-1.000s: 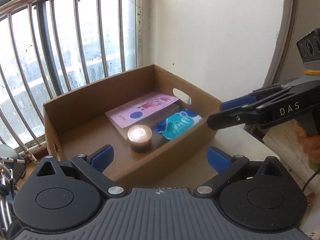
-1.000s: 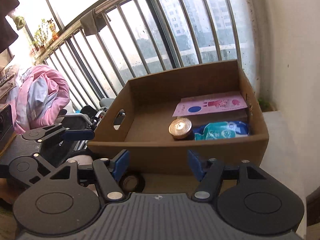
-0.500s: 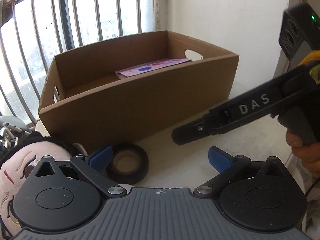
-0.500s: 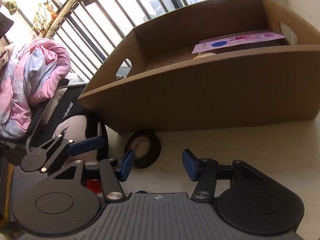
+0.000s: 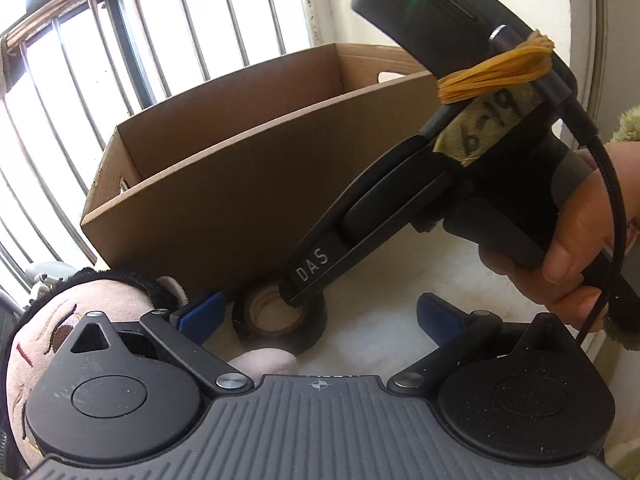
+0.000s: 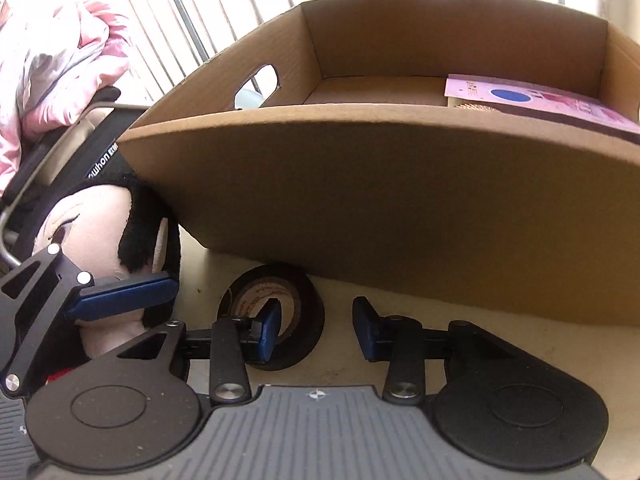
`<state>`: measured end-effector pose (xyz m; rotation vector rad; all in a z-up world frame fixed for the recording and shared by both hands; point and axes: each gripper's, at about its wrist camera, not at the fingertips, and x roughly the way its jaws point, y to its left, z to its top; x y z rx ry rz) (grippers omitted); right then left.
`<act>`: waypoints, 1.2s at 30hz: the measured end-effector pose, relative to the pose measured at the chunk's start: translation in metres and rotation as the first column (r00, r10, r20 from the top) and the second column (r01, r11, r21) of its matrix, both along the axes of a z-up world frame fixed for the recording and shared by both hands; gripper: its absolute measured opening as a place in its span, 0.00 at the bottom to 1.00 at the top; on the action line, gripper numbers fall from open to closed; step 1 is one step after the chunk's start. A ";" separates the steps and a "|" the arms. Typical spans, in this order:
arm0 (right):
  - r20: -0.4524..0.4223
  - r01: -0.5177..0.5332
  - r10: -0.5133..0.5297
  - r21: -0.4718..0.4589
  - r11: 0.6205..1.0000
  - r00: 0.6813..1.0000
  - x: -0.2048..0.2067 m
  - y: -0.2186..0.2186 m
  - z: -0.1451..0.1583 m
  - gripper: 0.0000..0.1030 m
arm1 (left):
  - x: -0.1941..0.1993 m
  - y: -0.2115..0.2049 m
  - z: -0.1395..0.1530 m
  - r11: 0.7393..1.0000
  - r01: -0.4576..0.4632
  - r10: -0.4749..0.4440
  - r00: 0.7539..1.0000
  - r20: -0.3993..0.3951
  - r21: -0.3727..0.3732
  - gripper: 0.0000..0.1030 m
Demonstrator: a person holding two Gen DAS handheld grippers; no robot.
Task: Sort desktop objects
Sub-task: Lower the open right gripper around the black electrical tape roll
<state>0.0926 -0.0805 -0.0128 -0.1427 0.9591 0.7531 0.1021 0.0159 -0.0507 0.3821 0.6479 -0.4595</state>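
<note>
Black tape roll (image 6: 276,316) with a brown cardboard core lies flat on the pale surface (image 6: 460,312), just in front of the open brown cardboard box (image 6: 380,200). Right tongs (image 6: 316,334) straddle its near wall: the left blue pad sits inside the core hole, the right pad stands outside, apart from the rim; the jaws have just been closing and do not yet pinch it. Left tongs (image 5: 316,312) are spread wide, nothing between their blue pads, hovering just behind the roll beside a plush doll head (image 5: 80,320) with black hair. Inside the box a pink printed card (image 6: 540,100) lies near the right wall. A hand (image 5: 576,248) grips the right tool's handle.
</note>
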 end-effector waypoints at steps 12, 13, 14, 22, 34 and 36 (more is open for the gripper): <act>0.097 0.029 -0.020 -0.092 0.995 0.995 -0.015 -0.038 0.001 0.34 | 0.001 0.005 0.003 0.999 0.027 -0.027 1.000 0.009 -0.025 1.00; 0.100 0.044 -0.035 -0.088 0.995 0.994 -0.016 -0.046 0.001 0.34 | 0.001 0.004 0.003 0.999 0.033 -0.032 0.999 0.007 -0.028 1.00; 0.103 0.061 -0.052 -0.082 0.995 0.993 -0.018 -0.056 0.001 0.34 | 0.000 0.003 0.004 0.999 0.039 -0.039 0.999 0.004 -0.031 1.00; 0.129 0.176 -0.173 -0.014 0.984 0.976 -0.031 -0.124 -0.003 0.34 | -0.008 -0.028 -0.002 0.992 0.124 -0.125 0.992 -0.011 -0.027 1.00; 0.146 0.243 -0.248 0.051 0.969 0.958 -0.051 -0.170 -0.006 0.35 | -0.020 -0.065 -0.028 0.983 0.184 -0.184 0.983 -0.003 -0.011 1.00; 0.148 0.246 -0.252 0.058 0.968 0.956 -0.053 -0.173 -0.006 0.35 | -0.022 -0.067 -0.031 0.983 0.184 -0.184 0.983 0.000 -0.017 1.00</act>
